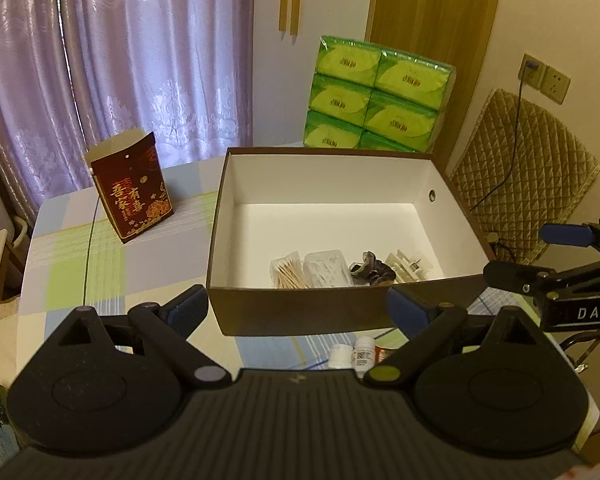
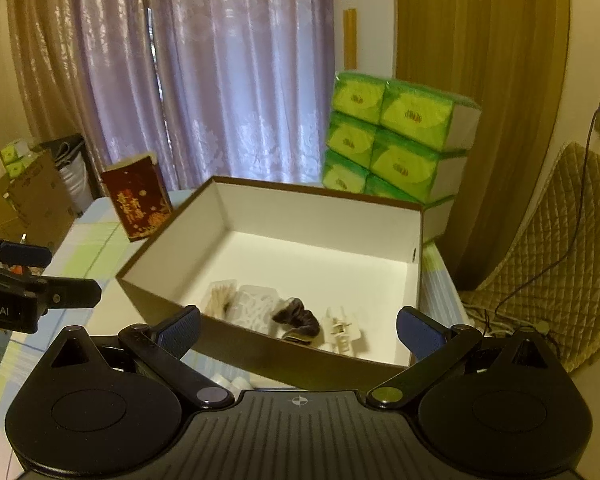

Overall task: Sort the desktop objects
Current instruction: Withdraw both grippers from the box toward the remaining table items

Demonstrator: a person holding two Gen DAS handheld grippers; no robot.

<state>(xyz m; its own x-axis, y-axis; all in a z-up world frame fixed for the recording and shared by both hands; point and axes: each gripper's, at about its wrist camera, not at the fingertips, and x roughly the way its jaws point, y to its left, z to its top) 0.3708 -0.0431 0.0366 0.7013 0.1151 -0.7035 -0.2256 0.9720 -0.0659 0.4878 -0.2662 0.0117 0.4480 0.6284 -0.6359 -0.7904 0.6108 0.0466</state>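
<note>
Left wrist view: the left tongs are spread wide and hold nothing, their blue-padded fingers hovering just in front of the near wall of an open brown box with a white inside. The box sits on a worktop covered in a pastel checked cloth. Along the box's near inside edge lie a packet of cotton swabs, a clear plastic case, a dark hair tie and a white plug-like piece, side by side. On the worktop just before the box stand small white bottles, partly hidden by the tongs. A dark red gift bag stands upright to the left of the box, and a stack of green tissue packs rises behind it. The right tongs reach in from the right edge, parted and empty.

Right wrist view: the right tongs are also wide open and empty, held above the box's near right corner. The same four items lie in a row inside: swabs, clear case, hair tie and white piece. The red bag and the tissue packs stand beyond. The left tongs show at the left edge, parted.
</note>
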